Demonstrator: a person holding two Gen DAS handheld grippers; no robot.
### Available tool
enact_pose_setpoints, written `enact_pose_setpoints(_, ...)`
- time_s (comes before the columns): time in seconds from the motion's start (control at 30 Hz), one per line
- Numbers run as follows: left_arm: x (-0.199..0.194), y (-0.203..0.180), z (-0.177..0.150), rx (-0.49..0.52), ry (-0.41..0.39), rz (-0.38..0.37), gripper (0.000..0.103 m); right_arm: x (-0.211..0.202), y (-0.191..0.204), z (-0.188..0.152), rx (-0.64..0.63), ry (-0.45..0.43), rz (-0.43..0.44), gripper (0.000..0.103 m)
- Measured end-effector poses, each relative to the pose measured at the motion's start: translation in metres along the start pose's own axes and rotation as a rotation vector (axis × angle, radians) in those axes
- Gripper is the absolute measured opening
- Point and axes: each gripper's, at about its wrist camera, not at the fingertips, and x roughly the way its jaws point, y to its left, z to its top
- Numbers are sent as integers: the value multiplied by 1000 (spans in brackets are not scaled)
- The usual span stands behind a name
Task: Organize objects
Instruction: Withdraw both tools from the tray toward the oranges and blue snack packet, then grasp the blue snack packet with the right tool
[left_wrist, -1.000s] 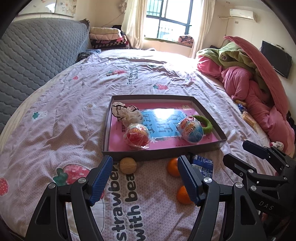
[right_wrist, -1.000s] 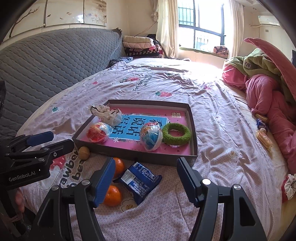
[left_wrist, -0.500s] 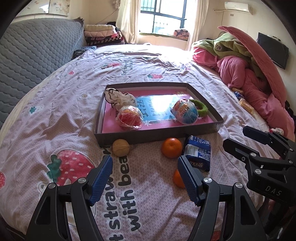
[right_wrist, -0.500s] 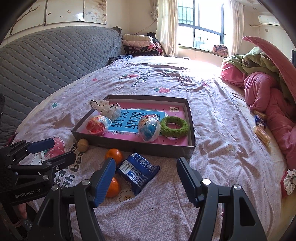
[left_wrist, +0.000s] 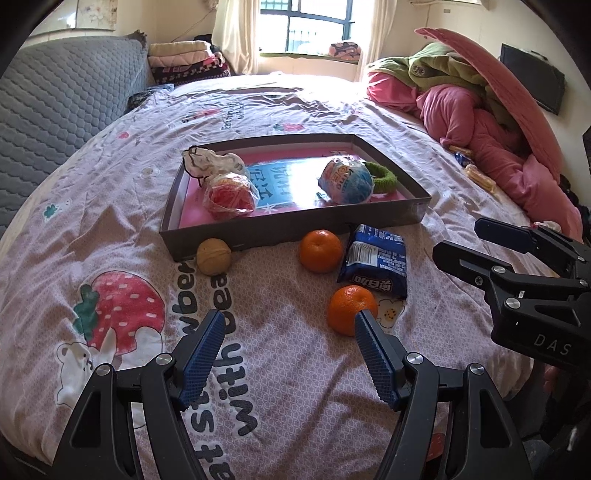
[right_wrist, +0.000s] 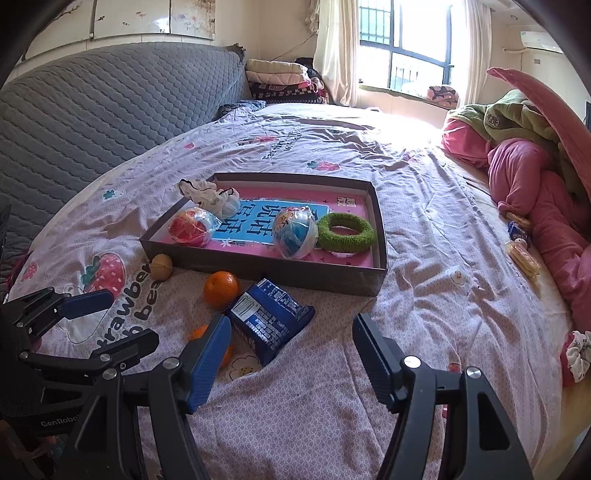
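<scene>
Both grippers have pulled back from tray vs 1 s ago; more bedsheet now shows in front. L gripper fingers wide, empty. R gripper wide, empty too. Just outside tray's near wall: walnut, two oranges, blue snack pack. Toy balls + green ring already in tray. Judgement: retreat = lining up next pick; nearer orange likeliest.

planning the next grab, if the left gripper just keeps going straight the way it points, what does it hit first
Probably bare bedsheet first; the open left gripper points at the gap between the walnut and the nearer orange. Beyond that stands the tray wall. Depth is uncertain.
</scene>
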Motion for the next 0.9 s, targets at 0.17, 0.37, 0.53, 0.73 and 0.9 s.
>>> enact_pose_setpoints(0.17, 4, -8, -5, 17, 13, -13, 74, 0, -1, -2, -5, 5, -3, 68)
enact_pose_setpoints(0.37, 9, -21, -8, 47, 19, -30, 74, 2, -4, -5, -4, 10, -2, 68)
enact_pose_setpoints(0.53, 16, -31, -10, 72, 26, -44, 74, 6, -5, -5, -10, 17, -1, 68)
enact_pose_setpoints(0.73, 29, -38, -12, 84, 43, -50, 74, 17, -6, -6, -22, 34, -3, 68)
enact_pose_setpoints(0.9, 36, -40, -12, 95, 48, -51, 74, 29, -8, -6, -26, 52, 3, 68)
